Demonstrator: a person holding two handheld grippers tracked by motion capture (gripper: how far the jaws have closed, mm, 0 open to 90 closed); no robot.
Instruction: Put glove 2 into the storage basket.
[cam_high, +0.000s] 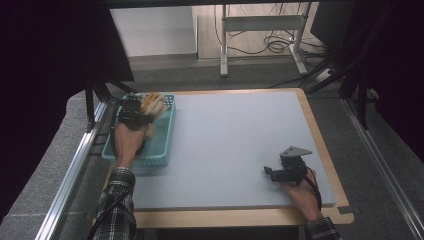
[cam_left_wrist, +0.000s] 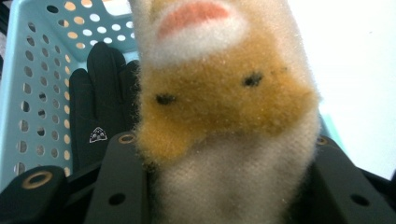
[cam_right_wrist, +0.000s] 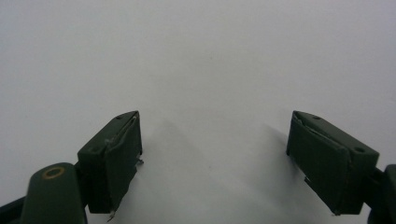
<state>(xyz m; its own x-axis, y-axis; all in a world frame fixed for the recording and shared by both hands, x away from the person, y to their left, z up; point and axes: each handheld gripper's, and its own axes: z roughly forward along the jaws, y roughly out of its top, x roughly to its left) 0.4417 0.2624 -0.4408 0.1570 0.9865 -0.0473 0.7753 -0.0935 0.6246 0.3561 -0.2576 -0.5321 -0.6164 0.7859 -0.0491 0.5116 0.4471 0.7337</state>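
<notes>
A tan and white plush toy (cam_left_wrist: 224, 102) with small black eyes and a pink patch hangs between the jaws of my left gripper (cam_left_wrist: 224, 186), which is shut on it. In the high view the plush toy (cam_high: 152, 104) and left gripper (cam_high: 134, 111) are over the far end of the teal perforated basket (cam_high: 165, 145) at the table's left. A black glove (cam_left_wrist: 100, 112) lies in the basket below the toy. My right gripper (cam_high: 272, 172) rests low on the grey mat near the front right, jaws wide apart and nothing between them (cam_right_wrist: 215, 158).
The grey mat (cam_high: 235, 135) covers most of the wooden table. A metal rail (cam_high: 75, 165) runs along the left side. A desk frame and cables (cam_high: 265, 40) stand on the floor beyond the table.
</notes>
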